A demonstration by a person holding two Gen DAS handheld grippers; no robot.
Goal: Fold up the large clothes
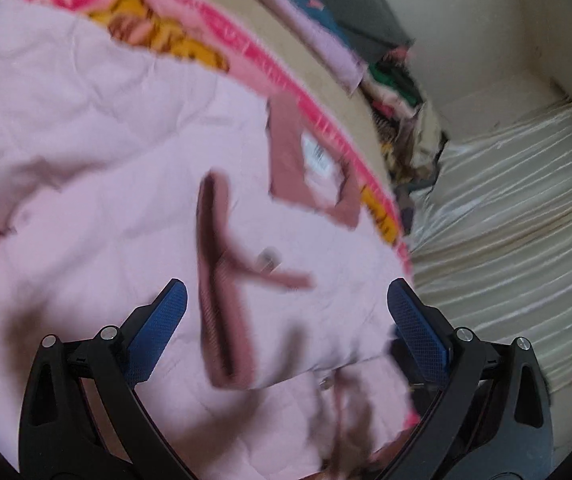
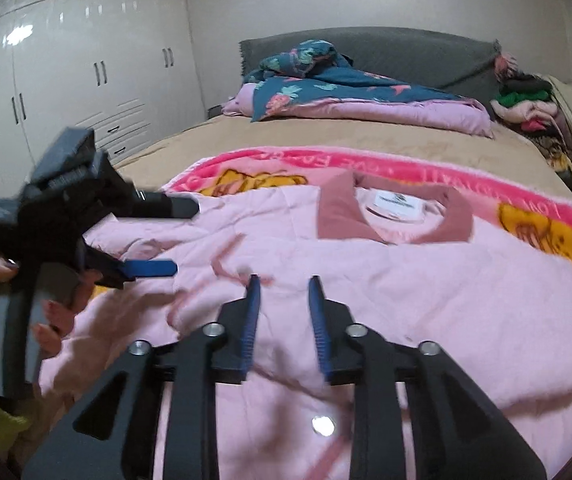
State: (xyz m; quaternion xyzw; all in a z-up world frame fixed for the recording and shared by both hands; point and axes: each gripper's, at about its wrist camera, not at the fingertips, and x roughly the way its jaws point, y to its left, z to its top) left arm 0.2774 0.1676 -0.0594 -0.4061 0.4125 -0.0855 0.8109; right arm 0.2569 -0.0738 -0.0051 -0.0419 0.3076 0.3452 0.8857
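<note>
1. The bed (image 2: 286, 136) is seen as the broadest surface: a tan sheet is stretched flat over it, a grey headboard stands behind, and a rumpled quilt and a heap of mixed clothes are piled at the far end.
2. A fleecy pink blanket (image 2: 466, 168) with a hot-pink lettered border and yellow cartoon figures is spread on the bed, under the garment.
3. The pink top (image 2: 426, 280), the task's thing, is laid out on that blanket, collar away from the holder. It is judged light, soft and limp, with a quilted, creased surface; it is expected to sag and drag rather than hold a shape, so it is best taken at a hem, shoulder edge or sleeve end, pinching more than one layer.
4. The darker rose collar band (image 2: 390, 220) is seen as a smoother, firmer strip around a white label.
5. The left tongs (image 1: 286, 312) are held wide open above the top, nothing between the blue ribbed pads; a thin rose cord is seen on the cloth there.
6. The right tongs (image 2: 284, 308) are parted narrowly over the fabric, and no cloth is seen pinched between them.
</note>
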